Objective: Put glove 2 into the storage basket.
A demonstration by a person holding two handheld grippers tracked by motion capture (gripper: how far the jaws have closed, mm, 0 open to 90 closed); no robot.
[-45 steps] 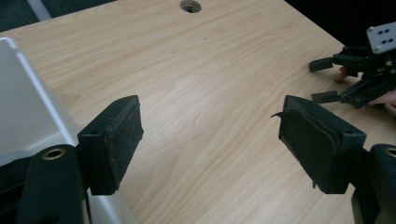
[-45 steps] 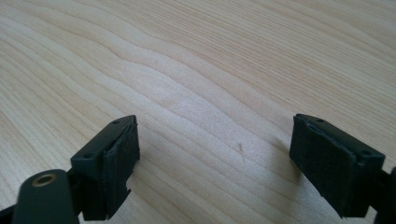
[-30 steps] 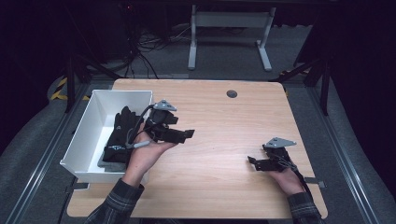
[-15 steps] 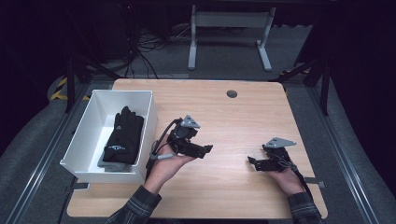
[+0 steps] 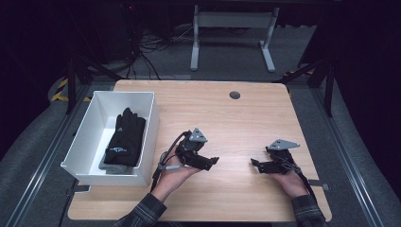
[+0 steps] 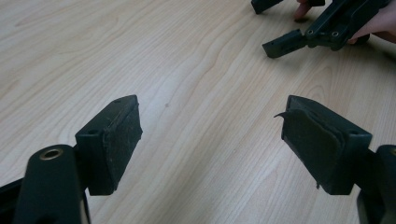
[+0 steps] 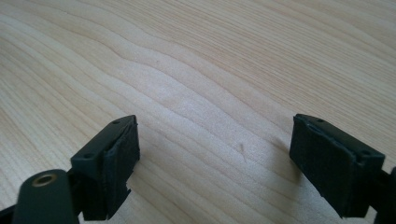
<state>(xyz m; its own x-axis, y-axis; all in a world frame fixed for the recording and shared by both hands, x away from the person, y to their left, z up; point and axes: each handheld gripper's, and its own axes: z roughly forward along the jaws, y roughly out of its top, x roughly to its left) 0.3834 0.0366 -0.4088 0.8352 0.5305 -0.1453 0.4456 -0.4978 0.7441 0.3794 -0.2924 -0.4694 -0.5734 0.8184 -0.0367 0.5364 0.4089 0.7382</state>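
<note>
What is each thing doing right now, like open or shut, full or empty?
left gripper: open, holding nothing.
right gripper: open, holding nothing.
white bin: upright, open on top, gloves inside.
black glove: lying flat in the bin on a grey one.
table: bare wood.

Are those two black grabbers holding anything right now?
No. The left gripper and right gripper are both open over bare table; the black glove lies in the white bin.

left claw point(image 5: 213, 162) open, right claw point(image 5: 254, 164) open, both low
</note>
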